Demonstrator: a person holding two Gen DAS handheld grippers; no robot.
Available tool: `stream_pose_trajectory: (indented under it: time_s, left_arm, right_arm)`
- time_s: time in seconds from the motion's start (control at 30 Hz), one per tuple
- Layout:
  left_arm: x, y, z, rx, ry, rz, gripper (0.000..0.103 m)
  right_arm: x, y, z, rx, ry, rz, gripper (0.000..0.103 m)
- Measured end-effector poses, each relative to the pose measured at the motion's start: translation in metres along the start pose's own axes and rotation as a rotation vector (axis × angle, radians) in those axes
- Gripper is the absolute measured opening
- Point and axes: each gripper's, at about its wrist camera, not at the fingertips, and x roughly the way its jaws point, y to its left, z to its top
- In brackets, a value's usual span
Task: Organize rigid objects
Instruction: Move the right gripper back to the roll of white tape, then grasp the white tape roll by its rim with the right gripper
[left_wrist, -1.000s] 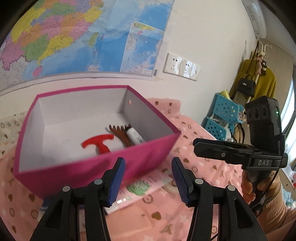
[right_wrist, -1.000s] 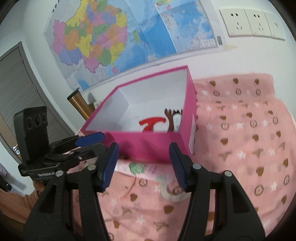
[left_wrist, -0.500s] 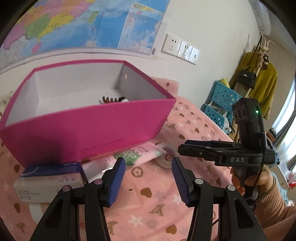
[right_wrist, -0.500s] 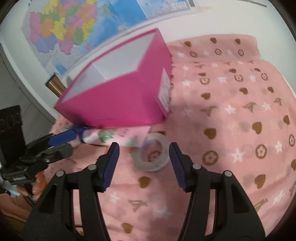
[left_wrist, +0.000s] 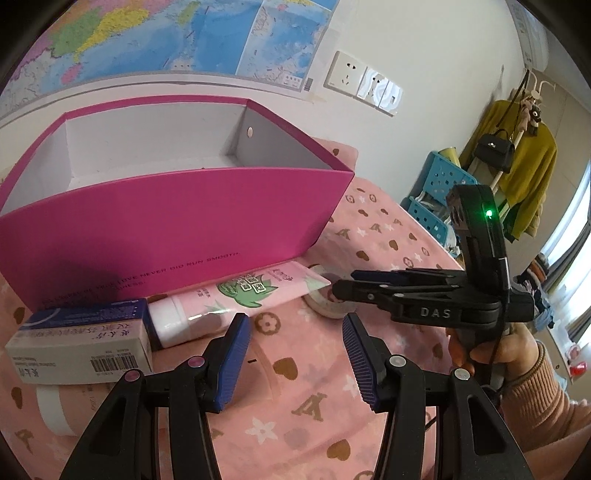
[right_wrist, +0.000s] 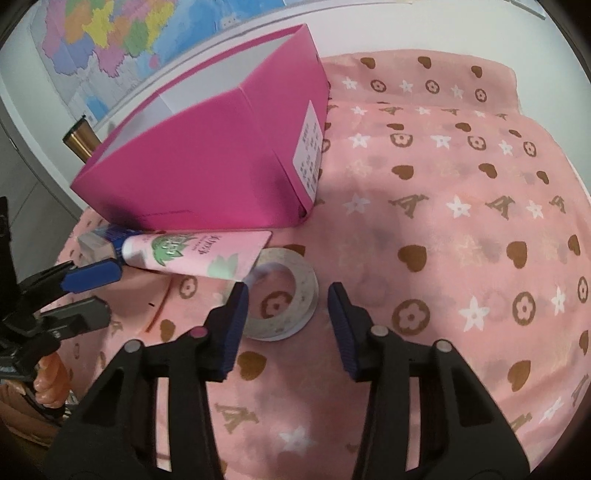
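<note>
An open magenta box (left_wrist: 177, 236) (right_wrist: 207, 170) stands on the pink patterned cloth; its front wall hides what lies inside. Against that wall lie a pink tube with green leaves (left_wrist: 243, 295) (right_wrist: 195, 254) and a small blue-and-grey carton (left_wrist: 81, 339) (right_wrist: 94, 242). A whitish tape roll (right_wrist: 308, 291) lies flat beside the tube's crimped end. My right gripper (right_wrist: 288, 321) (left_wrist: 343, 282) straddles the roll, its jaws closing, with the pads still off the roll. My left gripper (left_wrist: 295, 350) (right_wrist: 92, 295) hovers open and empty just before the tube.
A white strip (left_wrist: 51, 410) lies on the cloth at the near left. A copper-coloured cylinder (right_wrist: 79, 142) stands behind the box. Blue crates (left_wrist: 439, 188) and a rack with a yellow garment (left_wrist: 524, 166) are off to the right. The wall with a map is close behind.
Both grippers have sunk toward the cloth, so the box's contents dropped out of sight. The right jaws have narrowed around the tape roll.
</note>
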Motion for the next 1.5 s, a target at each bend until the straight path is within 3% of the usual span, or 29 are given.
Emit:
stream_pose_trajectory:
  time_s: [0.07, 0.23, 0.63, 0.97, 1.13, 1.4, 1.5]
  left_arm:
    - [0.001, 0.000, 0.000, 0.000, 0.004, -0.002, 0.053]
    - [0.004, -0.001, -0.002, -0.001, 0.015, -0.012, 0.053]
    - [0.010, -0.010, -0.009, 0.024, 0.041, -0.036, 0.053]
    - [0.020, -0.025, -0.015, 0.066, 0.071, -0.047, 0.053]
    - [0.021, -0.026, -0.015, 0.065, 0.070, -0.047, 0.053]
    - [0.025, -0.025, -0.016, 0.055, 0.083, -0.051, 0.053]
    - [0.025, -0.024, -0.016, 0.047, 0.087, -0.054, 0.053]
  right_arm:
    - [0.001, 0.002, 0.001, -0.010, 0.000, -0.011, 0.042]
    - [0.002, 0.007, 0.000, -0.046, 0.005, -0.068, 0.024]
    - [-0.022, 0.005, -0.019, -0.033, 0.003, -0.019, 0.019]
    - [-0.027, 0.009, -0.026, -0.025, 0.008, 0.011, 0.018]
    - [-0.023, 0.007, -0.019, -0.024, 0.003, 0.002, 0.034]
    - [-0.006, 0.012, -0.014, -0.079, 0.037, -0.046, 0.034]
    - [-0.006, 0.014, -0.015, -0.096, 0.030, -0.062, 0.028]
